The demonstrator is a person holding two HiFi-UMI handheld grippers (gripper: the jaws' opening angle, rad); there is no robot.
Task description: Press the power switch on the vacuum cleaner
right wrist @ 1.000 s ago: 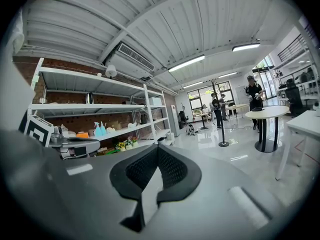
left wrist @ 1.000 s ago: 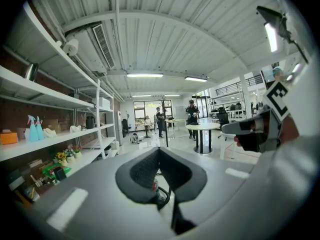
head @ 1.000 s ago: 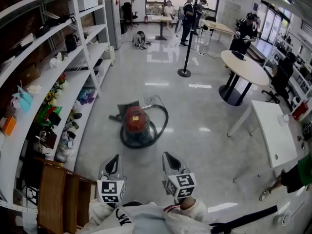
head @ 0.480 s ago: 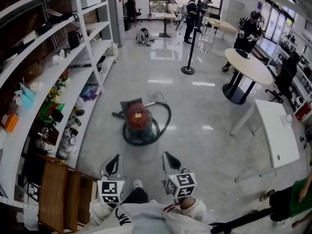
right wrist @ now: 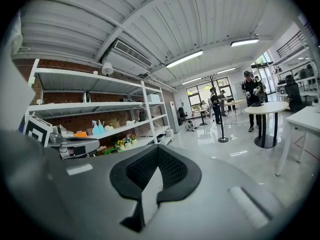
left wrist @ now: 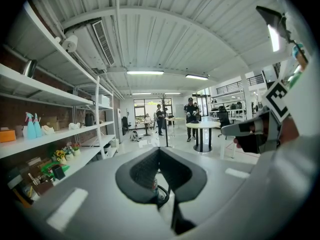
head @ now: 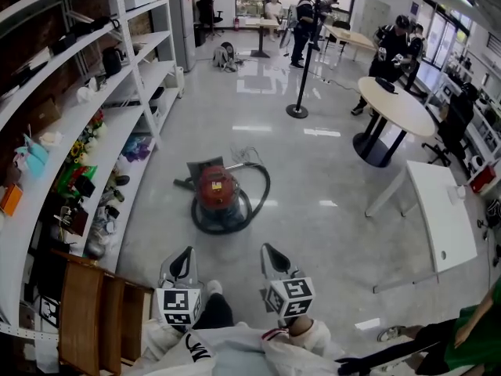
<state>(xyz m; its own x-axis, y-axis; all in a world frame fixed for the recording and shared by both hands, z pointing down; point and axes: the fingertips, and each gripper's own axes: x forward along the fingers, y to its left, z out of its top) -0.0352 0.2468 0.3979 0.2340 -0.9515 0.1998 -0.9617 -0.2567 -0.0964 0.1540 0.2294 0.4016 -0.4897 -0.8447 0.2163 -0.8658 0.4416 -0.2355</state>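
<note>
In the head view I see the vacuum (head: pixel 217 194) on the floor (head: pixel 329 171), well ahead of the left gripper (head: pixel 185 254) and right gripper (head: pixel 268 251), its long axis running roughly away from me. Left gripper view: jaws together, empty. Right gripper view: the same.

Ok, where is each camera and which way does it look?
Head view: on the person's head, looking steeply down at the vacuum cleaner on the floor; sleeves, left tongs and right tongs show.
Left gripper view: on the left tongs, looking across the room; its shut jaws show.
Right gripper view: on the right tongs, looking the same way; shut jaws show.
Both gripper views share the shelves and round table.
</note>
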